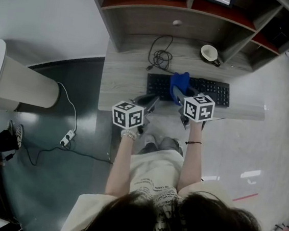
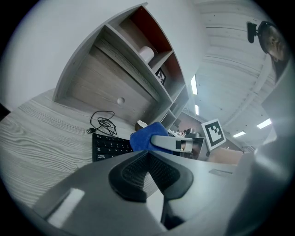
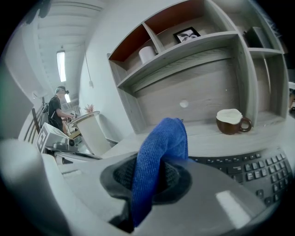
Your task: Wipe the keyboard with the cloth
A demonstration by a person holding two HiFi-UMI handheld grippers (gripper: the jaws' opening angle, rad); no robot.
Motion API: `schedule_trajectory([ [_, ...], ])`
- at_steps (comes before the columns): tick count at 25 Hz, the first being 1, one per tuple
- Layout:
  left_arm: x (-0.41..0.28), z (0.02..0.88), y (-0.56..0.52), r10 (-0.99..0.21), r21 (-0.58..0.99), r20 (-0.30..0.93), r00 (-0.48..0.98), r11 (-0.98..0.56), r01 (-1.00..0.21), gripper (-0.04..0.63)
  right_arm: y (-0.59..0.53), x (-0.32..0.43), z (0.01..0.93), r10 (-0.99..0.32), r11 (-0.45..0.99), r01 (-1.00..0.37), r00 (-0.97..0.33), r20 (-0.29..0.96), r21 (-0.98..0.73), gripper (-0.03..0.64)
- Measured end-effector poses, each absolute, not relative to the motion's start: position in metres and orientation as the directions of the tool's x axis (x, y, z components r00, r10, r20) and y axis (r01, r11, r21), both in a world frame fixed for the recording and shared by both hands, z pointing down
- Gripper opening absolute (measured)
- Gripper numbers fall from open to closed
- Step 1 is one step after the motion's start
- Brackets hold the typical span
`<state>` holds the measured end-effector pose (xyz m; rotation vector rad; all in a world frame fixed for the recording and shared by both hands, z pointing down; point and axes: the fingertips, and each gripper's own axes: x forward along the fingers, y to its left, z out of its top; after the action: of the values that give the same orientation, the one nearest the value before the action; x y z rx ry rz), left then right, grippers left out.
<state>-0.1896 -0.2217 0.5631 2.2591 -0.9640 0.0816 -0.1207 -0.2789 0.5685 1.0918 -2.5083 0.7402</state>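
Observation:
A black keyboard lies on the grey wooden desk, parallel to its front edge. My right gripper hovers over the keyboard's left half, shut on a blue cloth that sticks up out of the jaws. In the right gripper view the cloth stands folded between the pads, with the keyboard just beyond. My left gripper is at the desk's front edge, left of the keyboard, shut and empty. From the left gripper view, its pads meet, and the cloth and keyboard lie ahead.
A coiled black cable lies behind the keyboard and a brown mug stands at the back right. A shelf unit rises at the desk's rear. A white cylinder stands on the floor to the left, with a power strip nearby.

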Motion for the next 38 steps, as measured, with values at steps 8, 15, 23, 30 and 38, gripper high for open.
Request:
schedule_trajectory([
  [8, -0.206, 0.562, -0.218, -0.642, 0.548, 0.306, 0.703, -0.485, -0.682, 0.005, -0.276, -0.145, 0.566, -0.562, 0.608, -0.717, -0.692, 0.454, -0.340, 0.059],
  [15, -0.219, 0.562, -0.213, -0.660, 0.543, 0.310, 0.684, -0.468, -0.697, 0.005, -0.274, -0.160, 0.566, -0.545, 0.624, -0.700, -0.709, 0.449, -0.347, 0.060],
  [23, -0.234, 0.561, -0.209, -0.682, 0.536, 0.315, 0.660, -0.446, -0.717, 0.005, -0.271, -0.176, 0.567, -0.522, 0.641, -0.680, -0.726, 0.447, -0.356, 0.060],
  [30, -0.244, 0.560, -0.205, -0.699, 0.530, 0.319, 0.640, -0.429, -0.732, 0.005, -0.268, -0.195, 0.567, -0.494, 0.665, -0.652, -0.750, 0.440, -0.364, 0.059],
  [38, -0.259, 0.559, -0.199, -0.722, 0.522, 0.321, 0.613, -0.405, -0.751, 0.005, -0.266, -0.213, 0.565, -0.481, 0.677, -0.635, -0.765, 0.428, -0.372, 0.060],
])
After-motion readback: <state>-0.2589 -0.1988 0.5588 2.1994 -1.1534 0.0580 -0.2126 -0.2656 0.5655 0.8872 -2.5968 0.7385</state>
